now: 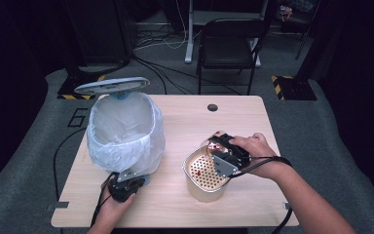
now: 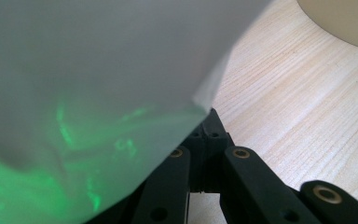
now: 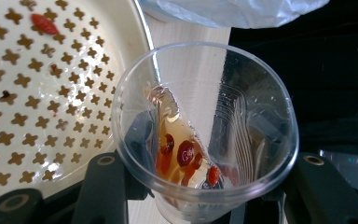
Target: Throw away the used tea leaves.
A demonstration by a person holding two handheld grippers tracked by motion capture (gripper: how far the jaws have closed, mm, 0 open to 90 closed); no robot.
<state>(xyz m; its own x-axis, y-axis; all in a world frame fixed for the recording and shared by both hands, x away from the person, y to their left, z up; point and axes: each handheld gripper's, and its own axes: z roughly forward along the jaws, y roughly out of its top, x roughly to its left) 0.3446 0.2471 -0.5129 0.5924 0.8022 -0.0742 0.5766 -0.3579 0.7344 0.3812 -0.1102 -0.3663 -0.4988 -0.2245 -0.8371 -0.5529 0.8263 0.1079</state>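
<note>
Evidently to drain it, the right tongs (image 3: 205, 186) clamp a tipped cup (image 3: 205, 126) at the strainer (image 1: 205, 171), while the left tongs (image 2: 205, 135), together, pinch the bag (image 1: 124, 131) steady.

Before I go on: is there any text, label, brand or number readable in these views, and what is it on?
"6": a large dark numeral on the grey floor mat left of the table, partly cut off by the bin bag.
No print is readable on the clear cup, the perforated strainer pot or either gripper.
</note>
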